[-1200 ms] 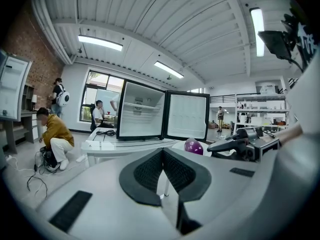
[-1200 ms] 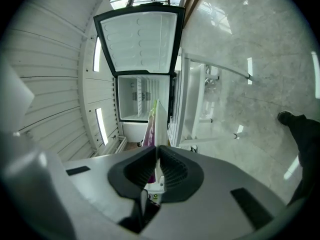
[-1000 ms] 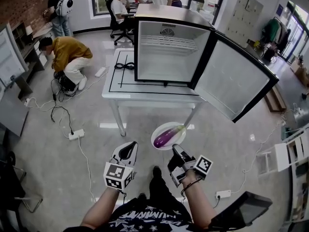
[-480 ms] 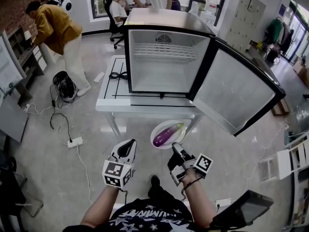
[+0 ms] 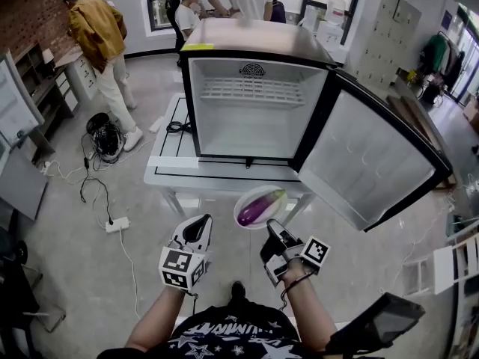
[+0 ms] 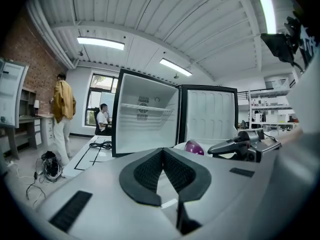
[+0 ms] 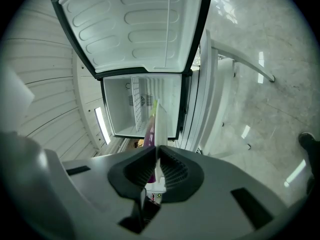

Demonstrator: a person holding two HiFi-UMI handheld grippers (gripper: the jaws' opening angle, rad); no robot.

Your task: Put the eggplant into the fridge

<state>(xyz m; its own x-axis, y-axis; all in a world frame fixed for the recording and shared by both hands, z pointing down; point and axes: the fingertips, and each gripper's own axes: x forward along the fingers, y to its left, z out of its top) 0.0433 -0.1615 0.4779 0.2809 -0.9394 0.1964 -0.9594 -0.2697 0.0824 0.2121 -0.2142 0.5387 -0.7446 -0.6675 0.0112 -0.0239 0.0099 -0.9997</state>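
Note:
A purple eggplant [image 5: 260, 207] lies on a white plate [image 5: 277, 220]. My right gripper [image 5: 271, 227] is shut on the plate's near rim and holds it in the air in front of the fridge [image 5: 254, 111]. The fridge stands open and bare on a white table [image 5: 168, 163], its door [image 5: 367, 163] swung out to the right. In the right gripper view the plate's edge [image 7: 161, 124] runs between the jaws of the right gripper [image 7: 156, 151], with the eggplant [image 7: 149, 130] beside it. My left gripper [image 5: 200, 221] [image 6: 161, 151] is shut and empty, left of the plate.
Several people stand or sit at the back, one in a yellow jacket [image 5: 96, 28] at the left. Cables and a power strip [image 5: 117, 224] lie on the floor left of the table. A black cable [image 5: 177, 127] rests on the table beside the fridge.
Both grippers and the plate have moved toward the fridge, which now looms closer. The person in the yellow jacket has stood up and moved to the back left.

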